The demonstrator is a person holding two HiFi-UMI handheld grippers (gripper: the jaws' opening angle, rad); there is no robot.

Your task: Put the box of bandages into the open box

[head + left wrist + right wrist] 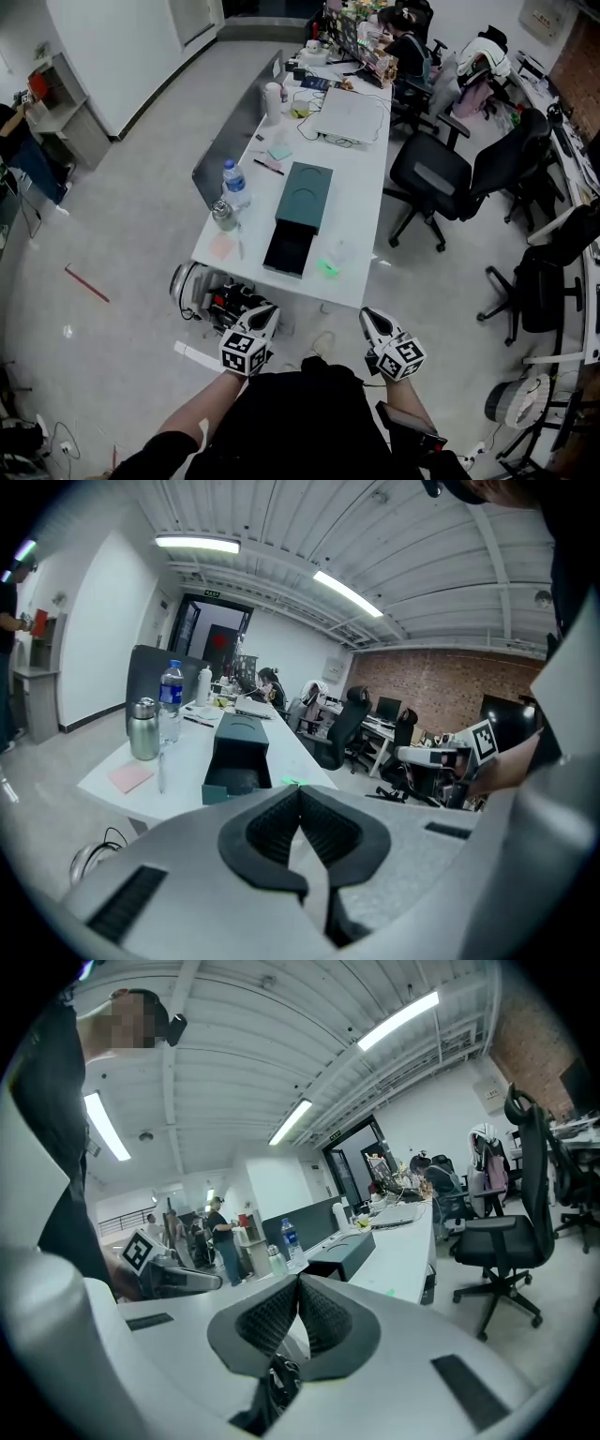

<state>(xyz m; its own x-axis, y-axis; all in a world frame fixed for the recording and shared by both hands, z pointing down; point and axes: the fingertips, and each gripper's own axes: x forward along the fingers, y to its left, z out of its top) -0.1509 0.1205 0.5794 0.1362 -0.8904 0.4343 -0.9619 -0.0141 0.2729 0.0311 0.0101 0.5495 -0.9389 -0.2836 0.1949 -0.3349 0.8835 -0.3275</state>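
An open-plan office is stretching out under a white ribbed ceiling (441, 574), where long strip lights (199, 544) are glowing. A pale grey floor (141, 206) is shining faintly. A long white tabletop (361, 202) is running away down the middle of the room, with a grey partition panel (225, 141) standing along its left edge. Black office chairs (436, 178) are sitting just off its right edge. White walls (112, 47) are closing in the left side, a red brick wall (422, 672) is showing on the right, and a dark doorway (220, 639) is opening beyond the tabletop's far end.
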